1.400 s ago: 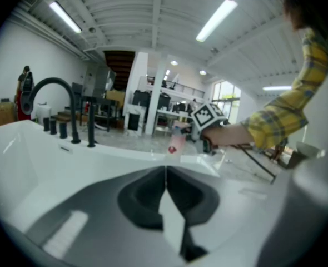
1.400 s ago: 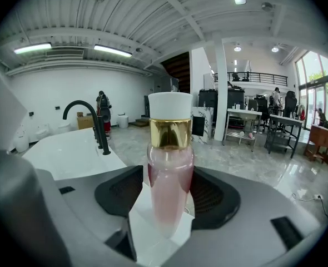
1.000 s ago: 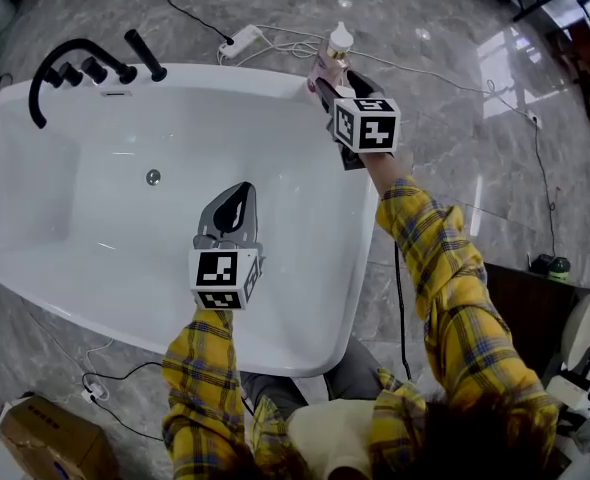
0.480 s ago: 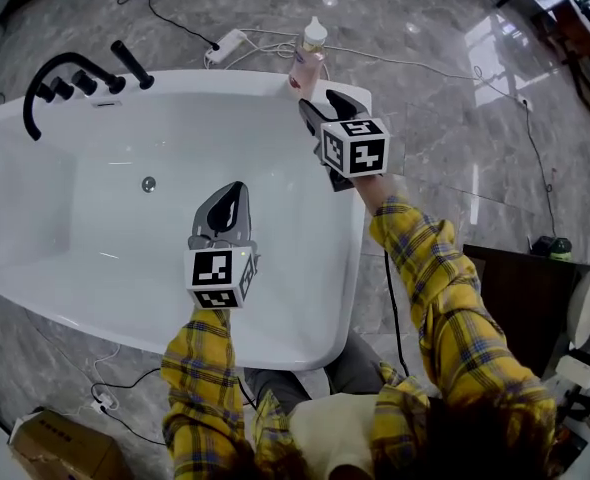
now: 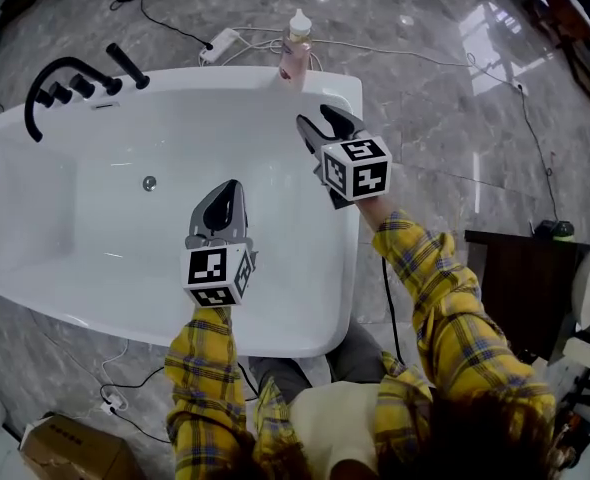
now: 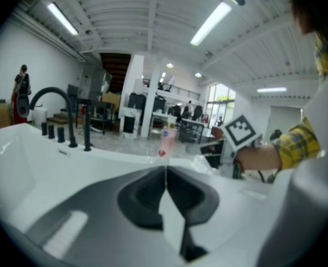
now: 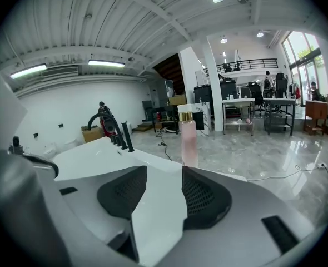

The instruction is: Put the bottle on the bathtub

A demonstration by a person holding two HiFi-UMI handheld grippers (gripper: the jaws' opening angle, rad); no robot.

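Note:
A pink bottle (image 5: pixel 296 45) with a pale cap stands upright on the far right corner of the white bathtub's rim (image 5: pixel 175 73). My right gripper (image 5: pixel 322 123) is open and empty over the tub's right side, a short way nearer than the bottle. In the right gripper view the bottle (image 7: pixel 188 141) stands beyond the spread jaws of the right gripper (image 7: pixel 164 171). My left gripper (image 5: pixel 230 188) hovers over the basin, shut with nothing in it. The left gripper view shows the left gripper (image 6: pixel 165 168) with jaws together and the bottle (image 6: pixel 167 143) far ahead.
A black faucet set (image 5: pixel 65 76) is mounted on the tub's far left corner, and a drain (image 5: pixel 150 182) lies in the basin. A power strip (image 5: pixel 225 40) and cables lie on the marble floor behind. A dark cabinet (image 5: pixel 510 278) stands at the right, a cardboard box (image 5: pixel 65 453) at lower left.
My right gripper has let go of the bottle and drawn back toward me. The bottle stays upright on the rim. The left gripper has hardly moved.

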